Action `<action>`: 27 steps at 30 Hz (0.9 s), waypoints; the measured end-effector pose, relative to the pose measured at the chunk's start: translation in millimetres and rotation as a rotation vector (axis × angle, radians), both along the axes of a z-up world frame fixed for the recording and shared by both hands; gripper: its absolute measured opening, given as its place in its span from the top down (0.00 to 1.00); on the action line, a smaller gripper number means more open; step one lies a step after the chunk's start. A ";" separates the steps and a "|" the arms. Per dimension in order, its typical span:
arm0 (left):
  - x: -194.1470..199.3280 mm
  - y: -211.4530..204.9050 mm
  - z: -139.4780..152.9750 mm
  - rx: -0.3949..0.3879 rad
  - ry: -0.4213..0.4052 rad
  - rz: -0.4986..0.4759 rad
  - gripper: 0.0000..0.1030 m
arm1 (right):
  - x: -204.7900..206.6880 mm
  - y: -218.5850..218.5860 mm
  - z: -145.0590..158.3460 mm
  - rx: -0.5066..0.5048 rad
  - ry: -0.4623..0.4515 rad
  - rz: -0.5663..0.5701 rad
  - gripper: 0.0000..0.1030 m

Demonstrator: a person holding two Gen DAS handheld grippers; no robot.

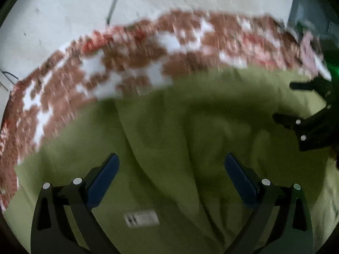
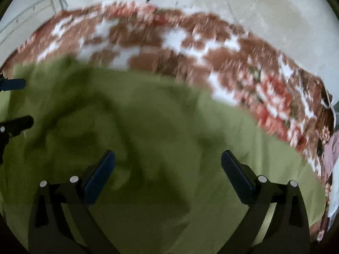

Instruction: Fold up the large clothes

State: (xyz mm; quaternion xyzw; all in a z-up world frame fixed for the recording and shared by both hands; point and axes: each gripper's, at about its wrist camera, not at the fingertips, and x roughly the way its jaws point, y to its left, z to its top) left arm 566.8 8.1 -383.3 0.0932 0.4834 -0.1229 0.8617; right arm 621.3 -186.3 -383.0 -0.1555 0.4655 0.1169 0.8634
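A large olive-green garment (image 1: 169, 116) lies rumpled and spread out, filling the lower half of both views (image 2: 159, 116). A white label (image 1: 141, 219) shows on it near my left gripper. My left gripper (image 1: 171, 156) hovers over the green cloth with its jaws wide apart and nothing between them. My right gripper (image 2: 167, 153) is open the same way above a shadowed fold. Each one shows in the other's view: the right gripper (image 1: 284, 101) at the right edge, the left gripper (image 2: 27, 102) at the left edge. Both frames are motion-blurred.
The garment rests on a cloth patterned in red-brown and white (image 1: 127, 59), which reaches past its far edge (image 2: 169, 48). Beyond lies a pale floor (image 2: 254, 10) with a dark cable (image 1: 115, 0). A pinkish fabric (image 2: 333, 148) sits at the far right.
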 end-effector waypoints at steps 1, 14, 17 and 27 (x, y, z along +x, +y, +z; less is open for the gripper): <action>-6.4 -3.4 -13.2 0.022 0.025 -0.009 0.05 | -4.8 1.0 -11.5 -0.012 0.023 -0.007 0.05; -36.5 6.2 -20.4 0.001 0.054 0.124 0.05 | -48.4 -9.6 -17.6 0.072 0.036 -0.100 0.05; -51.5 6.3 8.2 0.034 0.023 0.122 0.05 | -69.9 -1.8 15.5 0.121 0.016 -0.070 0.05; -130.6 51.1 94.2 0.043 -0.083 0.216 0.05 | -130.1 50.4 83.0 0.247 -0.018 0.014 0.05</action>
